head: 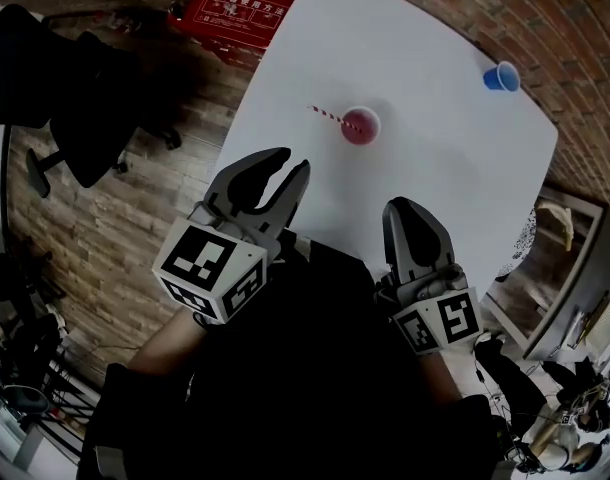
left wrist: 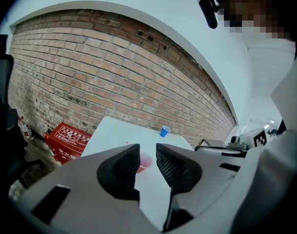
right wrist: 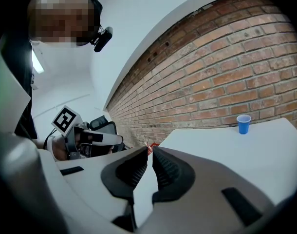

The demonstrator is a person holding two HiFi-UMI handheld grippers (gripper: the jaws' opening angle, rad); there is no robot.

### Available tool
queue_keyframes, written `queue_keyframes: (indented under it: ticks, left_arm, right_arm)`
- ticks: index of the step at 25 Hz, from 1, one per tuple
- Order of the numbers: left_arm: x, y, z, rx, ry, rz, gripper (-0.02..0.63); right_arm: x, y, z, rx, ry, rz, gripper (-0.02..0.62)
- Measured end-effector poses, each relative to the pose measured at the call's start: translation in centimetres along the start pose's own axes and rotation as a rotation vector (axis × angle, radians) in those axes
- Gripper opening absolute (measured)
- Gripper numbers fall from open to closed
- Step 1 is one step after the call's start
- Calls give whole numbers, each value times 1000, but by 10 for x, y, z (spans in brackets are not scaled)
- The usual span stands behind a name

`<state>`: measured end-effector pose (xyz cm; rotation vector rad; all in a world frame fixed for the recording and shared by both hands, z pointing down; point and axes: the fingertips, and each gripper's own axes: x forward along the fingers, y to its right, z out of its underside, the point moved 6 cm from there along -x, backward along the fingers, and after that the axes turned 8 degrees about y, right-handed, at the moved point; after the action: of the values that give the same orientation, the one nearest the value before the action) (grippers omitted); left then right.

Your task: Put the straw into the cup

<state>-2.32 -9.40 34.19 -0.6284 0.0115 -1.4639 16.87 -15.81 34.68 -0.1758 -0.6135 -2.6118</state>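
A red cup stands on the white table, far from both grippers. A red-and-white striped straw has one end in the cup and leans out to the left. My left gripper hovers near the table's near edge, open with nothing between its jaws. In the left gripper view the cup shows through the gap of the left gripper. My right gripper is beside it, also short of the cup, its jaws together and empty. The right gripper points over the table.
A blue cup stands near the table's far right corner, seen as the blue cup against a brick wall. A red box lies on the floor beyond the table's left corner. A black office chair stands at the left.
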Motion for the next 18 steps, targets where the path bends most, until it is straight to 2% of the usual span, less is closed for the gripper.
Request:
queue_keyframes:
  ticks: [9, 18]
  left_arm:
    - [-22, 7, -27, 1, 70, 7, 109]
    - [-33, 36, -54, -15, 147, 78, 109]
  right_arm:
    - [-3, -7, -17, -49, 28, -14, 52]
    - [-2, -22, -29, -76, 56, -70, 52]
